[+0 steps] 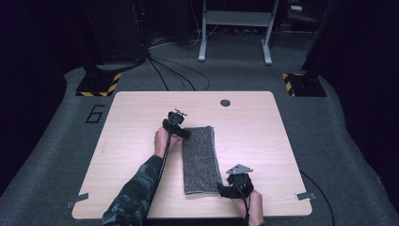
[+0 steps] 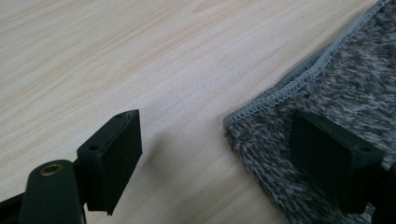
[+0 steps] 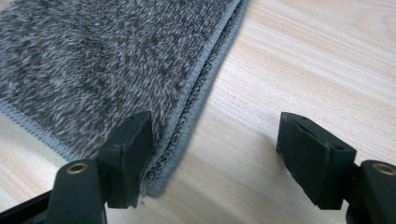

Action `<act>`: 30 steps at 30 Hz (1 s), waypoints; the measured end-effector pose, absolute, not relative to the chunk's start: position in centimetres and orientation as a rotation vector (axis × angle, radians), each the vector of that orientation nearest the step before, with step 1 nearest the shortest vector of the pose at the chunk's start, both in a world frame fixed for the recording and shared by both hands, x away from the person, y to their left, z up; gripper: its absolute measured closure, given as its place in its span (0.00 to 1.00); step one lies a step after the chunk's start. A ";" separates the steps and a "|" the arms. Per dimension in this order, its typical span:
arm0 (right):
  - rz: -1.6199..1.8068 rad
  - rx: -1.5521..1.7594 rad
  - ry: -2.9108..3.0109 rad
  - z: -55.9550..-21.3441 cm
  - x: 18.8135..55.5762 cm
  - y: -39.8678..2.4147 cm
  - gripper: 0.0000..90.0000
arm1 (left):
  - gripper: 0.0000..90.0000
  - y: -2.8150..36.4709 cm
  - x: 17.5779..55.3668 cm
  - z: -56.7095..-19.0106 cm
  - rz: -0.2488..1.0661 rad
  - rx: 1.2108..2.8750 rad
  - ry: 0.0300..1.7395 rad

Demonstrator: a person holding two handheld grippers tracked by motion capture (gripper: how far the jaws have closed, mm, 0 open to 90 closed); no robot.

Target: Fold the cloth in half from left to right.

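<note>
From the high view, a folded grey towel (image 1: 200, 159) lies lengthwise on the counter (image 1: 131, 141), the left tongs (image 1: 182, 133) at its far left corner and the right tongs (image 1: 221, 190) at its near right corner.

In the left gripper view the jaws stand open, one over bare wood, one on the pile; closing here may pinch only fluff.

In the right gripper view the open jaws straddle the towel's layered edge (image 3: 201, 88); a shallow bite could catch one layer and unfold it.
</note>
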State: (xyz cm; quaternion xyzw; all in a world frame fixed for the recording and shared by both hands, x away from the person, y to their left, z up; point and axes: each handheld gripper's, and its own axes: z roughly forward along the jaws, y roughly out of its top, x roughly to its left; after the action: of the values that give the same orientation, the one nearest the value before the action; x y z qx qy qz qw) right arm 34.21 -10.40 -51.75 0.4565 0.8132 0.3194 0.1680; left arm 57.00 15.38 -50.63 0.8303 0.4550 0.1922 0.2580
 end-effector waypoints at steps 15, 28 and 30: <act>0.956 1.284 2.333 -51.4 34.2 -10.5 0.23 | 0.16 16.4 47.8 -50.2 0.432 2.294 1.037; 0.940 1.291 2.345 -51.2 35.3 -10.4 0.23 | 0.16 16.3 36.8 -51.4 0.395 2.332 0.846; 0.937 1.282 2.346 -51.2 35.4 -10.4 0.23 | 0.16 16.4 36.3 -51.5 0.401 2.332 0.838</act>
State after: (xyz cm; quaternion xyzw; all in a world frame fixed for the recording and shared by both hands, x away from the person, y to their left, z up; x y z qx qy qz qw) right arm 35.36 -10.39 -51.17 0.4471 0.8184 0.3267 0.1538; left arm 36.33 16.38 -51.48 0.8830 0.3175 0.1519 0.3105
